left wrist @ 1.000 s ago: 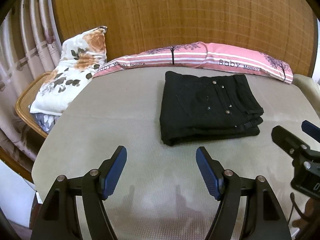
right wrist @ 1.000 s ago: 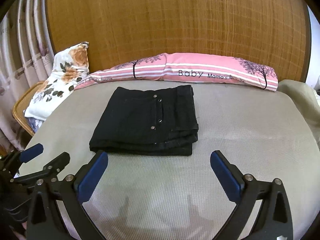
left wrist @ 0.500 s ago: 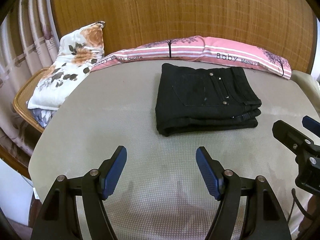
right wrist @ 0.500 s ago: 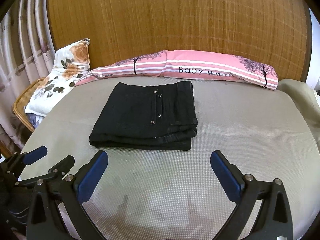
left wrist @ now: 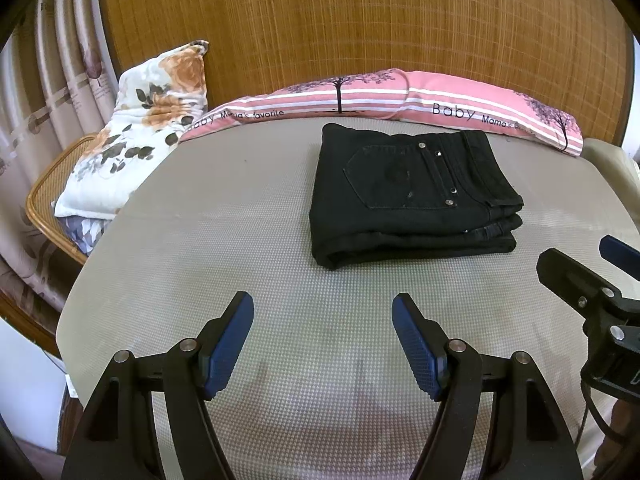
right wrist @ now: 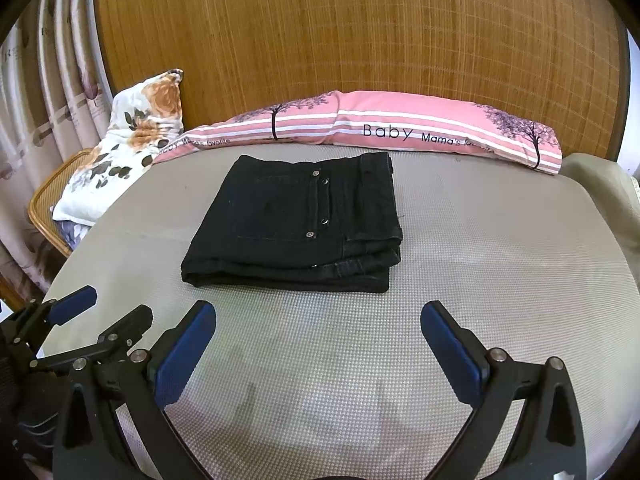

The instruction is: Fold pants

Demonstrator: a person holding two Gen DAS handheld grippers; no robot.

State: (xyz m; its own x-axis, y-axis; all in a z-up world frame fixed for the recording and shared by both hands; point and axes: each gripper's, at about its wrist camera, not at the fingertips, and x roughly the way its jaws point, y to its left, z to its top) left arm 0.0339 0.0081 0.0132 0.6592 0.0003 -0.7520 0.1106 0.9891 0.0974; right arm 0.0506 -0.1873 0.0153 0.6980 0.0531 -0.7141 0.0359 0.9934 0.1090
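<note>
The black pants (left wrist: 412,194) lie folded in a neat rectangular stack on the grey mat (left wrist: 240,240), toward its far side; they also show in the right wrist view (right wrist: 296,224). My left gripper (left wrist: 322,320) is open and empty, hovering over the mat well in front of the pants. My right gripper (right wrist: 318,330) is open and empty, also short of the stack. In the right wrist view the left gripper (right wrist: 104,316) shows at lower left.
A long pink striped pillow (left wrist: 400,96) lies along the far edge against a woven bamboo panel (left wrist: 360,20). A floral pillow (left wrist: 136,128) rests on a wicker chair (left wrist: 44,200) at left, by curtains. A beige cushion (right wrist: 596,184) sits at right.
Both grippers have pulled back slightly from the folded pants, staying open. The pants have not moved.
</note>
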